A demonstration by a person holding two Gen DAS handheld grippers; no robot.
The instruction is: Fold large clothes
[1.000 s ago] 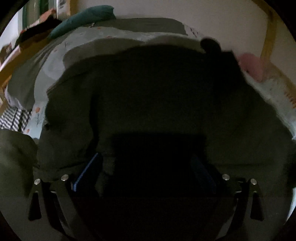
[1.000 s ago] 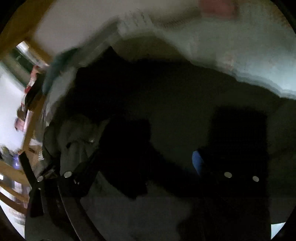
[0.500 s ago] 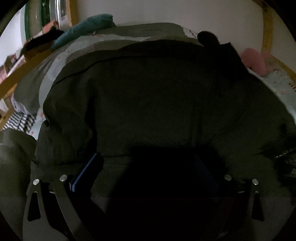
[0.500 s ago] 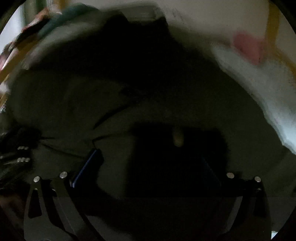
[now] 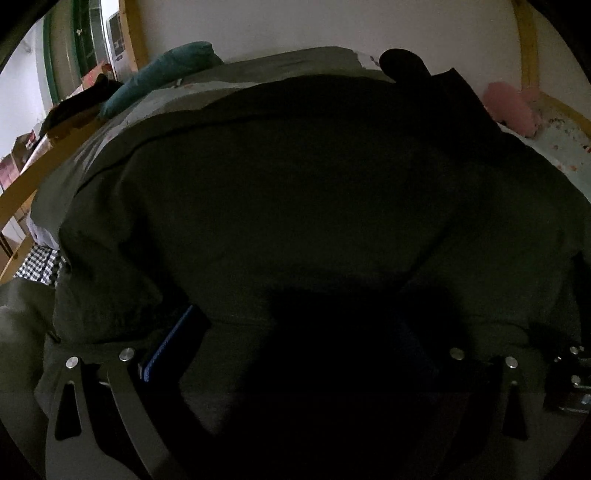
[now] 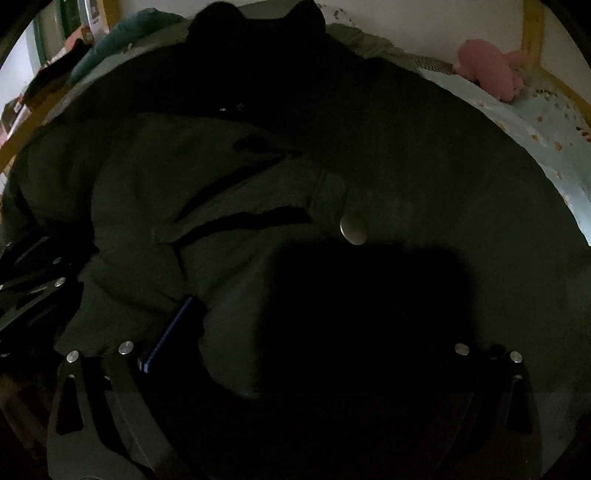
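On bed [image 5: 565, 140]: dark green coat [image 5: 295, 192]; left tongs [image 5: 291, 332], right tongs [image 6: 295, 321] spread wide, empty.

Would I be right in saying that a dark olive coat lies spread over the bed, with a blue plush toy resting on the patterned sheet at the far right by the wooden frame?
Not quite: the plush toy is pink, not blue, as the right wrist view shows. The rest holds: the dark olive coat lies spread over the bed, and the toy rests on the patterned sheet at the far right by the wooden frame.
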